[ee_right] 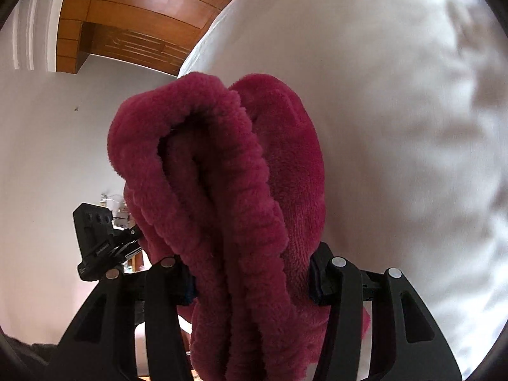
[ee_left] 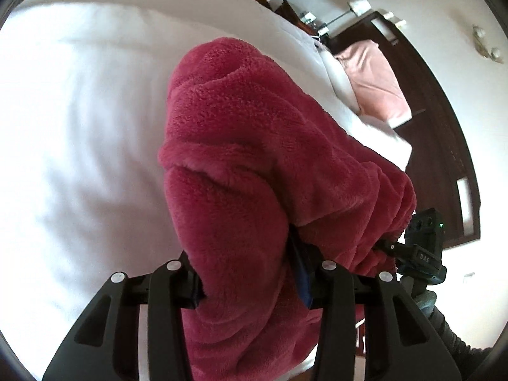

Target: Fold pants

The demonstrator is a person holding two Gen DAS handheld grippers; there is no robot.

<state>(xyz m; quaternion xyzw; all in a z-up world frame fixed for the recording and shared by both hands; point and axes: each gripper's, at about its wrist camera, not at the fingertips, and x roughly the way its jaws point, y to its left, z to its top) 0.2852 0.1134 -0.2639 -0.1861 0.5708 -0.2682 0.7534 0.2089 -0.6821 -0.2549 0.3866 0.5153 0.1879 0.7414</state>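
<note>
Both grippers are clamping the pants [ee_left: 241, 158]: my left gripper [ee_left: 250, 276] is pinching a thick fold of the red fleece, and my right gripper [ee_right: 254, 281] is biting the bunched, ribbed waistband [ee_right: 222, 171]. I'm holding the fabric up, draping it over the fingers, above the white bed [ee_left: 79, 111]. Each gripper is showing at the edge of the other's view. Off behind, a pink cloth [ee_left: 374, 82] is lying by the dark headboard [ee_left: 444, 120].
</note>
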